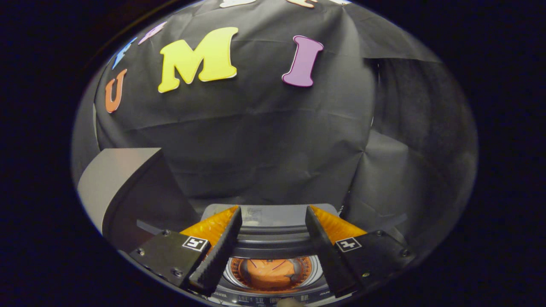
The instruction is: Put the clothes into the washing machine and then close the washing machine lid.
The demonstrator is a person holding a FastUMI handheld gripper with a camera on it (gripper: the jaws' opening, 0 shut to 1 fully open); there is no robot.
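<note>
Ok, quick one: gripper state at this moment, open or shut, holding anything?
Gripper: open, fingers spread wide and holding nothing, above the washing machine's drum, where the orange clothes already lie.

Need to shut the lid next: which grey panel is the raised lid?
The large grey panel standing up left of the open jaws, its dark underside showing. The pale panel beyond the jaws lies flat.

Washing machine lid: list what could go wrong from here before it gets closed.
The lid stands raised to one side of the open gripper, so pushing it carelessly could let it slam. The orange clothes already lie in the drum; any fabric riding up over its rim could get pinched under the lid.
</note>
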